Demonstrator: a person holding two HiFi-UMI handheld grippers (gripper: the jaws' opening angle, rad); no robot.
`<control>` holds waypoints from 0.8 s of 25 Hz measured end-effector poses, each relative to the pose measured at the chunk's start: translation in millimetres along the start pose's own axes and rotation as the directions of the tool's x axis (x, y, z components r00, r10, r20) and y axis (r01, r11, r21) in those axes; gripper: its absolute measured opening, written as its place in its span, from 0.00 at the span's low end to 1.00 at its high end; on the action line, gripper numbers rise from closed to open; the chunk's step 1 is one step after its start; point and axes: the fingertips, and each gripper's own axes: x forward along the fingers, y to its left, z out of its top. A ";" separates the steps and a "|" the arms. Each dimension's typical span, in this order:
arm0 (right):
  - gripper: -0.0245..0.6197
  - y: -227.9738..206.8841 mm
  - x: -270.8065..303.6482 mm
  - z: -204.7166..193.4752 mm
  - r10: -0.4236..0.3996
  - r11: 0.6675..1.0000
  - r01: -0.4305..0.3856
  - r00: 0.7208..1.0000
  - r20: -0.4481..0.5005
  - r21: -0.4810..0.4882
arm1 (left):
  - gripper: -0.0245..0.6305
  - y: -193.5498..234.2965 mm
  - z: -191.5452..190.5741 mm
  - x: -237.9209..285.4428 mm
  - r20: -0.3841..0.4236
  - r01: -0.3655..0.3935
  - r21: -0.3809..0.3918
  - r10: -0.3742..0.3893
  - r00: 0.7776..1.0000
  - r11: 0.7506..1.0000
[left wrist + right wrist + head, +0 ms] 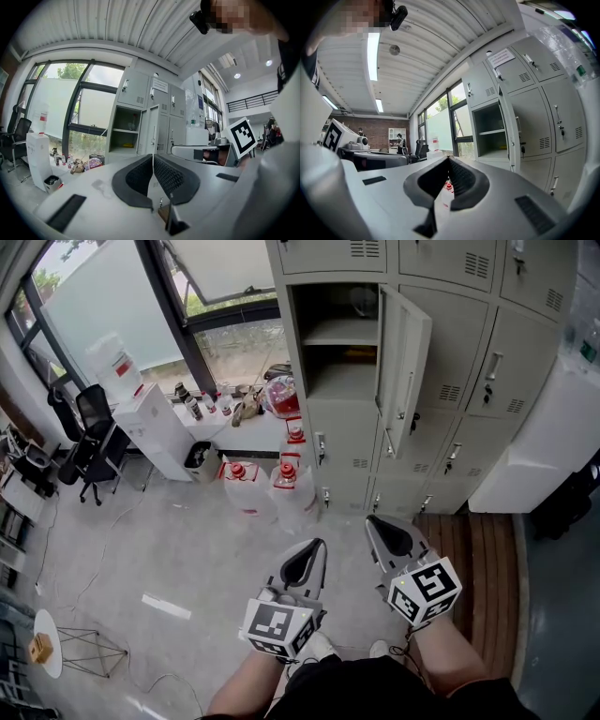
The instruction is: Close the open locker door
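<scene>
A bank of grey lockers point(469, 352) stands ahead. One locker's door point(403, 367) hangs open toward me, and a shelf shows in its compartment point(337, 343). The same open locker point(126, 131) appears in the left gripper view, and the open locker point(492, 133) also shows in the right gripper view. My left gripper point(317, 545) and right gripper point(373, 521) are held low in front of me, well short of the lockers. Both are shut with nothing between their jaws.
Several large water bottles point(272, 486) stand on the floor left of the lockers. A white cabinet point(155, 432) and black office chair point(89, 442) stand by the windows. A white appliance point(539, 446) stands right of the lockers, above a wooden floor strip point(478, 559).
</scene>
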 end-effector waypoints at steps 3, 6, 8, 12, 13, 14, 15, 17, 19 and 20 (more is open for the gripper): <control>0.12 5.4 13.4 -0.8 -0.015 1.000 0.015 1.000 0.000 0.003 | 0.07 14.2 0.6 -0.1 -0.004 0.018 0.003 -0.018 1.000 1.000; 0.12 13.0 27.8 -1.4 -0.028 1.000 0.028 1.000 0.002 0.005 | 0.07 30.4 1.0 -1.7 -0.006 0.033 0.004 -0.033 0.999 0.999; 0.12 18.8 36.8 -2.4 -0.034 0.999 0.034 0.999 0.005 0.004 | 0.07 40.6 1.0 -3.5 -0.004 0.043 0.007 -0.043 0.999 0.999; 0.12 27.3 50.3 -6.0 -0.048 0.999 0.048 0.999 0.006 0.005 | 0.07 54.9 2.3 -6.2 0.001 0.064 0.016 -0.064 0.998 0.998; 0.12 29.2 53.0 -6.8 -0.050 0.999 0.050 0.999 0.005 0.006 | 0.07 57.9 2.2 -7.2 0.001 0.066 0.015 -0.066 0.998 0.998; 0.12 30.9 55.7 -7.4 -0.052 0.999 0.052 0.999 0.004 0.006 | 0.07 60.6 2.2 -8.0 0.000 0.068 0.016 -0.068 0.998 0.998; 0.12 32.1 58.4 -7.6 -0.053 0.999 0.053 0.999 0.004 0.007 | 0.07 62.8 2.3 -8.4 -0.002 0.072 0.018 -0.071 0.997 0.997; 0.12 33.4 63.8 -7.3 -0.054 0.999 0.054 0.999 0.005 0.006 | 0.07 66.4 2.8 -8.2 -0.003 0.079 0.022 -0.079 0.997 0.997; 0.12 33.1 68.8 -6.1 -0.056 0.998 0.056 0.998 0.007 0.005 | 0.07 69.7 2.8 -6.7 -0.003 0.083 0.023 -0.083 0.997 0.996; 0.12 32.5 71.3 -5.0 -0.056 0.998 0.056 0.998 0.008 0.005 | 0.07 71.4 2.8 -5.5 -0.003 0.084 0.022 -0.084 0.996 0.996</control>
